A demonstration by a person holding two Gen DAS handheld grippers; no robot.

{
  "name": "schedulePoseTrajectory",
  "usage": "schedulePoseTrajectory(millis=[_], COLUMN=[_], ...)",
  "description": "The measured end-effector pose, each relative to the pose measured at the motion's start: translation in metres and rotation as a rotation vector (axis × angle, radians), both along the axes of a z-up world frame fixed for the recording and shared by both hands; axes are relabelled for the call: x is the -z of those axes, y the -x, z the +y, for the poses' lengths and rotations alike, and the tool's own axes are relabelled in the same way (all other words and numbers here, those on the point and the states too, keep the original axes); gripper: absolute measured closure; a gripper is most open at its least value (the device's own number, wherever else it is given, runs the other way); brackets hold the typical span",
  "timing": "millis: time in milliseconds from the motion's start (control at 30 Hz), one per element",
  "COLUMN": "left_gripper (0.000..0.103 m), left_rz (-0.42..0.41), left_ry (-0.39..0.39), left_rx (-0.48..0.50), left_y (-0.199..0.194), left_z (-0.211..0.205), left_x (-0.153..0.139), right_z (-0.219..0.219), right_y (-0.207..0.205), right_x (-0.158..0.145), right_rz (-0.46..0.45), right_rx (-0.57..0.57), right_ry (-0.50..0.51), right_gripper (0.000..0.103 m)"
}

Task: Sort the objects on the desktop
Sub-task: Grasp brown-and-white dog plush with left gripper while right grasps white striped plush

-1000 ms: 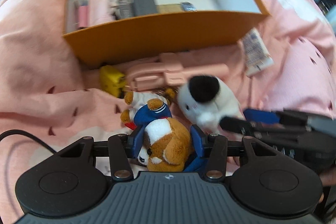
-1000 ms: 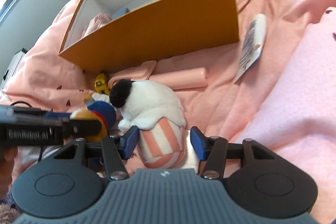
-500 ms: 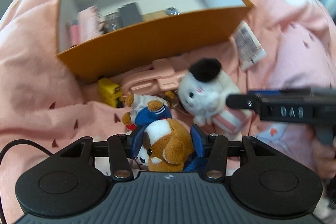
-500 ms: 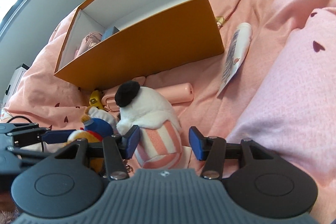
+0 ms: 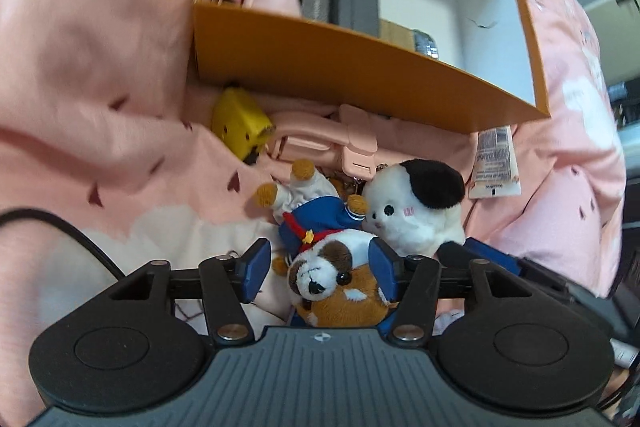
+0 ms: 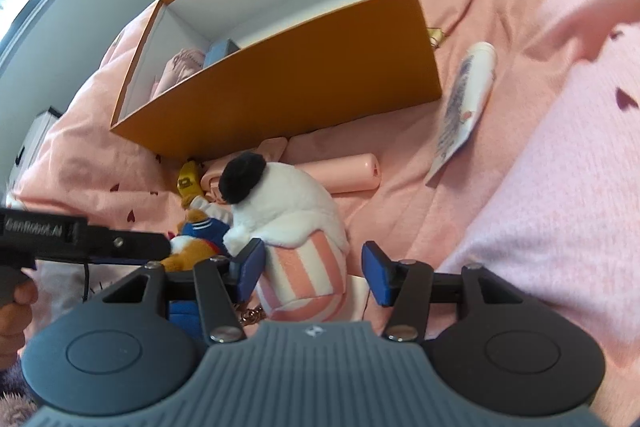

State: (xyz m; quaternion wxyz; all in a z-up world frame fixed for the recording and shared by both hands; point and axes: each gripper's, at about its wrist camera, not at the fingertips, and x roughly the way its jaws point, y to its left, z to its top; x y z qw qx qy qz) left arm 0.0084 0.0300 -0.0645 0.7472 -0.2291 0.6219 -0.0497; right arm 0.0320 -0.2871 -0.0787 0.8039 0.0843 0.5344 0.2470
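Near edge, front of orange box (image 5: pixel 360 67) | L gripper (image 5: pixel 320 269) jaws opening round dog plush (image 5: pixel 332 279), no pinch | R gripper (image 6: pixel 314 273) spread round striped plush (image 6: pixel 296 227), right pad clear | step: pickup | next: close, lift into box.

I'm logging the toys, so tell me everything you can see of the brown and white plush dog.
The plush dog is soft brown and white fabric with a black nose and eyes, dressed in a blue sailor top with red trim. It lies on pink bedding, feet toward the orange box, against the white plush, between the opening jaws of the left gripper.
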Motion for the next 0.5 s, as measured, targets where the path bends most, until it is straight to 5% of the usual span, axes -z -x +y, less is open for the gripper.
schedulePoseTrajectory(millis=[200, 500], left_gripper=[0.035, 0.032], left_rz=[0.064, 0.084], left_ry=[0.101, 0.115], left_rx=[-0.045, -0.054], left_y=[-0.001, -0.004], left_z=[-0.002, -0.015], left_x=[0.018, 0.033], right_z=[0.013, 0.026], right_y=[-0.006, -0.024], right_x=[-0.008, -0.009], right_rz=[-0.043, -0.039], right_rx=[-0.113, -0.23], right_ry=[0.075, 0.084], right_gripper=[0.045, 0.045])
